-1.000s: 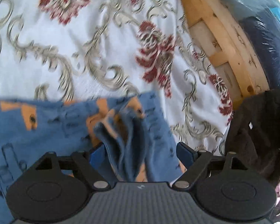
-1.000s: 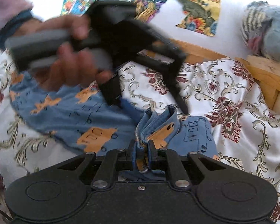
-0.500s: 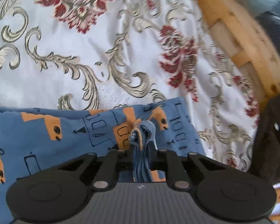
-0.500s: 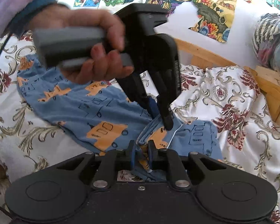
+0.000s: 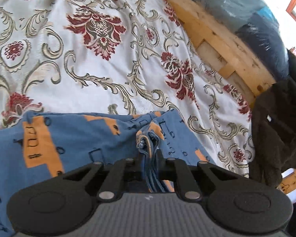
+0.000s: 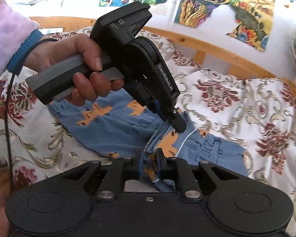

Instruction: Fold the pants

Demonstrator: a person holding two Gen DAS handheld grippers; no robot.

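Blue pants (image 5: 79, 136) with orange prints lie on a floral bedspread. In the left wrist view my left gripper (image 5: 149, 154) is shut on a bunched edge of the pants. The right wrist view shows the pants (image 6: 116, 126) spread leftwards, with my right gripper (image 6: 150, 158) shut on a neighbouring fold of the same edge. A hand (image 6: 79, 63) holds the left gripper (image 6: 177, 124) just beyond mine, its fingertips pinching the cloth a short way from my right fingers. The pinched edge is raised slightly off the bed.
The white bedspread (image 5: 100, 59) with red and beige flowers covers the bed. A wooden bed frame (image 5: 217, 39) runs along the right, with bagged bundles (image 5: 246, 13) behind it and a dark garment (image 5: 282, 126) draped over it. Colourful posters (image 6: 217, 2) hang on the wall.
My left gripper went from open to shut on the pants edge. It then lifted the cloth slightly and drew back. The right gripper stayed shut on its fold.
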